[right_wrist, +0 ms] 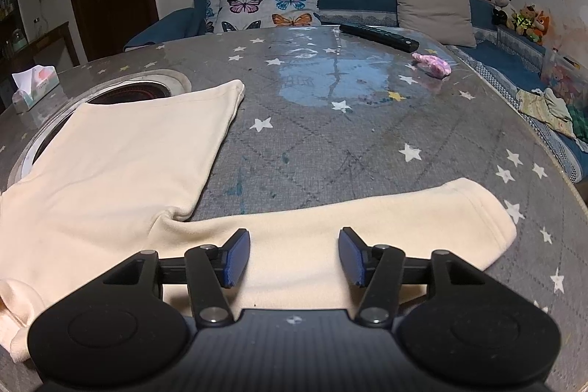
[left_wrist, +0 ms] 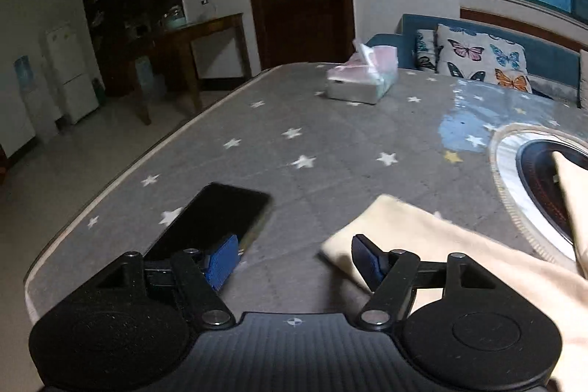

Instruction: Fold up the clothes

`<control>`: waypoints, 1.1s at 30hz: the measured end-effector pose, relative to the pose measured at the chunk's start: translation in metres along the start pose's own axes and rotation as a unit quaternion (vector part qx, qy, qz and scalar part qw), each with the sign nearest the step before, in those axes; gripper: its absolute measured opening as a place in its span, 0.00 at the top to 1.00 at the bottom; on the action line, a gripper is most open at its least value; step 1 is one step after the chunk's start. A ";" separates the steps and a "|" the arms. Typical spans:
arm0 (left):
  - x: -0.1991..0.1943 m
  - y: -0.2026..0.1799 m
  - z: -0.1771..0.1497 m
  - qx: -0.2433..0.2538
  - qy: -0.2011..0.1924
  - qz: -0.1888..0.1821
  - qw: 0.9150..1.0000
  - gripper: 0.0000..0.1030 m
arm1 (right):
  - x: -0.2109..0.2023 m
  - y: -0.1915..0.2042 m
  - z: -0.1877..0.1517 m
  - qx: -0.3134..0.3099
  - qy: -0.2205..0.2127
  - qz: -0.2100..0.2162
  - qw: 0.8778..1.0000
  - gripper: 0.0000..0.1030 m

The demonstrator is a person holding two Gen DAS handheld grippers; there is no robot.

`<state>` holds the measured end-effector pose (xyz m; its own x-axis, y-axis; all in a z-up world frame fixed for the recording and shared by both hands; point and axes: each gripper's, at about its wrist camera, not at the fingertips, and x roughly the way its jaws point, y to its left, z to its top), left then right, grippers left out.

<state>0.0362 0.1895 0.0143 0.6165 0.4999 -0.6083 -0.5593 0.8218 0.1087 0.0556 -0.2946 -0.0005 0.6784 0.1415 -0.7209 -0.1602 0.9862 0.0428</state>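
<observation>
A cream garment (right_wrist: 121,149) lies spread flat on the grey star-patterned table (right_wrist: 330,142), its body at the left and one sleeve (right_wrist: 422,223) stretched to the right. My right gripper (right_wrist: 294,256) is open and empty, held just above the sleeve. In the left wrist view another end of the cream garment (left_wrist: 441,252) lies at the right. My left gripper (left_wrist: 294,259) is open and empty above the table, its right finger over the cloth's edge.
A black phone (left_wrist: 217,219) lies under my left finger. A tissue box (left_wrist: 364,76) stands farther back. A round inset burner (left_wrist: 544,186) is partly under the garment. A remote (right_wrist: 378,37) and a pink wad (right_wrist: 431,63) lie at the far side. A sofa (right_wrist: 349,2) stands behind.
</observation>
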 end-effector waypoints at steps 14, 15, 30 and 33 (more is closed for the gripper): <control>0.018 -0.028 -0.008 0.073 0.004 -0.014 0.997 0.84 | -0.012 -0.005 -0.006 0.008 -0.006 -0.008 1.000 0.47; 0.017 -0.027 -0.009 0.077 0.005 -0.012 0.997 0.85 | -0.014 -0.004 -0.007 0.004 -0.008 -0.007 1.000 0.47; -0.050 -0.061 -0.013 0.143 -0.017 -0.123 0.982 0.85 | -0.059 0.073 -0.019 -0.127 -0.001 0.162 0.979 0.58; -0.065 -0.091 -0.022 0.173 -0.020 -0.189 0.966 0.84 | -0.058 0.094 -0.028 -0.157 0.008 0.193 0.969 0.65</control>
<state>0.0345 0.0761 0.0270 0.7653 0.1516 -0.6256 -0.0755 0.9863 0.1467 -0.0190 -0.2130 0.0262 0.5133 0.4900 -0.7046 -0.6116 0.7848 0.1003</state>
